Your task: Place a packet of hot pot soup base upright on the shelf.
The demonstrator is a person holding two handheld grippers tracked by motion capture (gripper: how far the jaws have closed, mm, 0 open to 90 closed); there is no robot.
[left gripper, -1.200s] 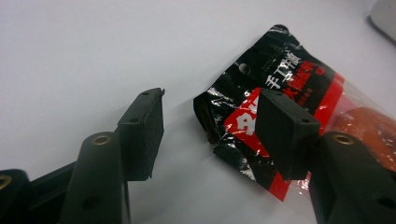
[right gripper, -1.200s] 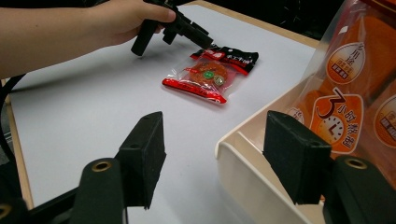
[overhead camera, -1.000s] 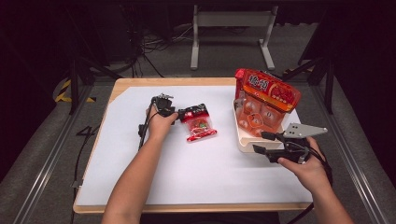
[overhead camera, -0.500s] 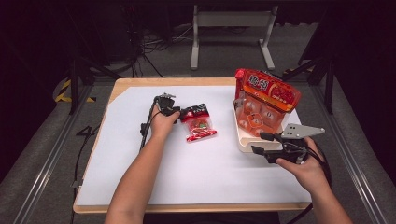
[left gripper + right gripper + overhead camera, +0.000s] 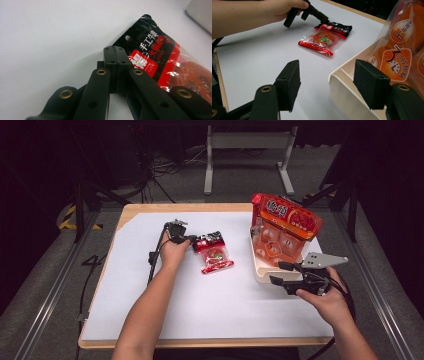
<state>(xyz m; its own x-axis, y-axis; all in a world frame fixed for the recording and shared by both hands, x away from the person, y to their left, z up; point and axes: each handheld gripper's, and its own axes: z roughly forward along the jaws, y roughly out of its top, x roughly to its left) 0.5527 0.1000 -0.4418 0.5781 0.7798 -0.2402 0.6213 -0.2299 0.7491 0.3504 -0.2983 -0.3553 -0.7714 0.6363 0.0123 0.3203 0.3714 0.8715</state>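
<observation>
— Left gripper (image 5: 191, 240): how is it set?

— Its jaws are seen pressed together at the black top edge of the small red sachet (image 5: 215, 256), left of centre in the high view; whether film is pinched between them cannot be told. The sachet (image 5: 172, 65) lies flat on the white sheet (image 5: 200, 305).

— And the right gripper (image 5: 280, 272)?

— It is held with jaws wide apart at lower right, just beside the cream tray (image 5: 257, 270), where the large orange pack (image 5: 282, 232) is propped upright. Probably the tray is being steadied or awaited, so the sachet can be brought across.
</observation>
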